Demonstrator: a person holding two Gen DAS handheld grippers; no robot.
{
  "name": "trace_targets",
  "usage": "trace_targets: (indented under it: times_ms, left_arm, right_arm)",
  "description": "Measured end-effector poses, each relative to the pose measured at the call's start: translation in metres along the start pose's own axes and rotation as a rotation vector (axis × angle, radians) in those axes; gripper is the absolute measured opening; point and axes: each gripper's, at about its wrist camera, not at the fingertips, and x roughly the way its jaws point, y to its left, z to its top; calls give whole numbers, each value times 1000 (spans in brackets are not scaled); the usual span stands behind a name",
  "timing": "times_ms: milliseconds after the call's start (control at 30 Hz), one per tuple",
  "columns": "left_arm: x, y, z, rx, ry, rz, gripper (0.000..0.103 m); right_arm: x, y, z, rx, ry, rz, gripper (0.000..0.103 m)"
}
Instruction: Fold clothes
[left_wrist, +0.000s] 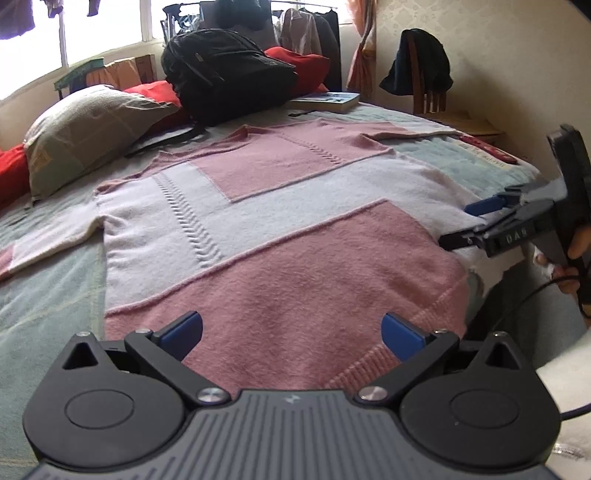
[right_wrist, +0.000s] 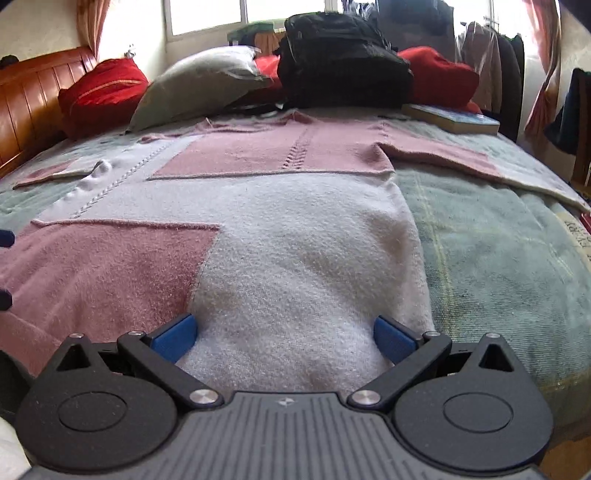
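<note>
My left claw (left_wrist: 291, 334) is spread wide, its blue pads (left_wrist: 184, 332) hanging just above the ribbed pink hem of the sweater (left_wrist: 258, 221), gripping nothing. My right claw (right_wrist: 284, 336) is spread wide too, straddling the white lower corner of the same sweater near its right edge; whether its pads press the knit I cannot tell. From the left wrist view I see that right claw (left_wrist: 469, 221) off to the side, its two fingers apart at the sweater's white edge, with my hand (left_wrist: 569, 254) wrapped round its grip.

The sweater lies flat and face up on the bed (right_wrist: 480, 240), which is covered by a pale green blanket. It is knit in pink and white blocks, sleeves stretched out to either side, collar pointing away from me toward the far side of the bed. Beyond the collar sit a black backpack (left_wrist: 225, 70), a grey-green pillow (left_wrist: 92, 129) and red cushions (right_wrist: 103, 92). A book (right_wrist: 450, 118) rests on the blanket beside the backpack, near the end of one sleeve. A wooden headboard (right_wrist: 33, 110) stands at the left.
</note>
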Motion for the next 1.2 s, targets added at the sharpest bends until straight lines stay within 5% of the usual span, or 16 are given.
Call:
trace_targets:
  times_ms: [233,333,467,833,1200]
  left_arm:
    - [-5,3,2,-22,1,22,102]
    - [-5,4,3,-44,6,14,102]
    - [-5,4,2,-63,15,7,102]
    - [50,19,29,-94,51,-126,102]
    - [62,18,26,-70,108,-85,102]
  right_arm:
    - [5,-3,48,-15,-113,1,103]
    - [29,-6,63,-14,-83,-12,103]
    - [49,-11,50,21,-17,-53,103]
    - [44,-13,36,52,-42,-52,103]
    - [44,-14,34,61,-48,-51,103]
